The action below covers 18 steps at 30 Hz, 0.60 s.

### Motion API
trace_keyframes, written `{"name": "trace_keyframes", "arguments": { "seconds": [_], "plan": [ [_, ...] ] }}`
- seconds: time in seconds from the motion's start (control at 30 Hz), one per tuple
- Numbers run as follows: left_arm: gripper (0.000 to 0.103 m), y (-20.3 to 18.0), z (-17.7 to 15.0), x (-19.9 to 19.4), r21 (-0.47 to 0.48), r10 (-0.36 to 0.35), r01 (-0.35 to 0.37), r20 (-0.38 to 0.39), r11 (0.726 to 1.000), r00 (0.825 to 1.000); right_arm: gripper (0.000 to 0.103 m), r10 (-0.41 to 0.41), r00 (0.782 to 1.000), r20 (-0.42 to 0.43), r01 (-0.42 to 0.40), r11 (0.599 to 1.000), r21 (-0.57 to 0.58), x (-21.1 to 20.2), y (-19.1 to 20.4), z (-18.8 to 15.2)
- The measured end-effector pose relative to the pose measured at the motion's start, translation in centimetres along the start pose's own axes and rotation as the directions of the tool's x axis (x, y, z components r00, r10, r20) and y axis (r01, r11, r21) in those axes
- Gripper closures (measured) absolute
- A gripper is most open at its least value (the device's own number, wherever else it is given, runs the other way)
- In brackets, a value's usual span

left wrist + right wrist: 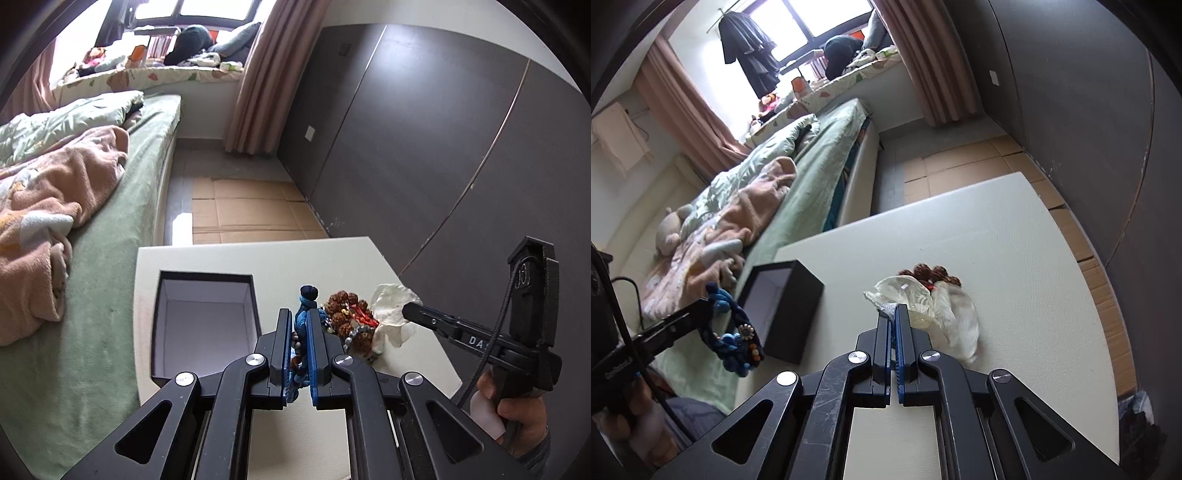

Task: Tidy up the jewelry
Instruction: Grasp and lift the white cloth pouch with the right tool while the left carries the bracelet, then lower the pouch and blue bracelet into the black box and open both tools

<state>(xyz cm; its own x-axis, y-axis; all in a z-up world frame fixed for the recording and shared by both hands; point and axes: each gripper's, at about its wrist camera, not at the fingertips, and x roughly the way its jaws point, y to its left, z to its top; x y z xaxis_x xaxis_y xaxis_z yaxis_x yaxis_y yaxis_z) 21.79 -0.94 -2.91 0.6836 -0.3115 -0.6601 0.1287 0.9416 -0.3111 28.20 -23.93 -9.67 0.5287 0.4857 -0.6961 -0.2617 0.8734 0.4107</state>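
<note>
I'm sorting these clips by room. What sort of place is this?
Most likely a bedroom: a bed with rumpled blankets beside the white table, curtains at a window, and dark wardrobe-like panels.

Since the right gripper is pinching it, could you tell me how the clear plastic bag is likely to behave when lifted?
The bag looks thin and crumpled, so it will probably sag. It seems very light. The right gripper grips only its edge, and the brown beads appear partly inside, so they might slide or spill.

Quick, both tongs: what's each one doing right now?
Left tongs: closed, holding the blue bracelet.
Right tongs: closed on the clear bag.
</note>
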Motion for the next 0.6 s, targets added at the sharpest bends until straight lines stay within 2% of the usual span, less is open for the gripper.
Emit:
{"name": "trace_keyframes", "arguments": {
  "seconds": [0.33, 0.6],
  "plan": [
    [0.095, 3.5, 1.6, -3.5, -0.034, 0.03, -0.028, 0.074, 0.999, 0.997, 0.099, 0.105, 0.994, 0.037, -0.103, 0.994, -0.044, -1.1, 6.2, 2.1],
    [0.095, 6.0, 2.4, -5.3, -0.051, 0.078, -0.073, 0.095, 0.996, 0.992, 0.099, 0.204, 0.979, 0.028, -0.201, 0.976, -0.084, 1.0, 12.0, 3.0]
  ]
}}
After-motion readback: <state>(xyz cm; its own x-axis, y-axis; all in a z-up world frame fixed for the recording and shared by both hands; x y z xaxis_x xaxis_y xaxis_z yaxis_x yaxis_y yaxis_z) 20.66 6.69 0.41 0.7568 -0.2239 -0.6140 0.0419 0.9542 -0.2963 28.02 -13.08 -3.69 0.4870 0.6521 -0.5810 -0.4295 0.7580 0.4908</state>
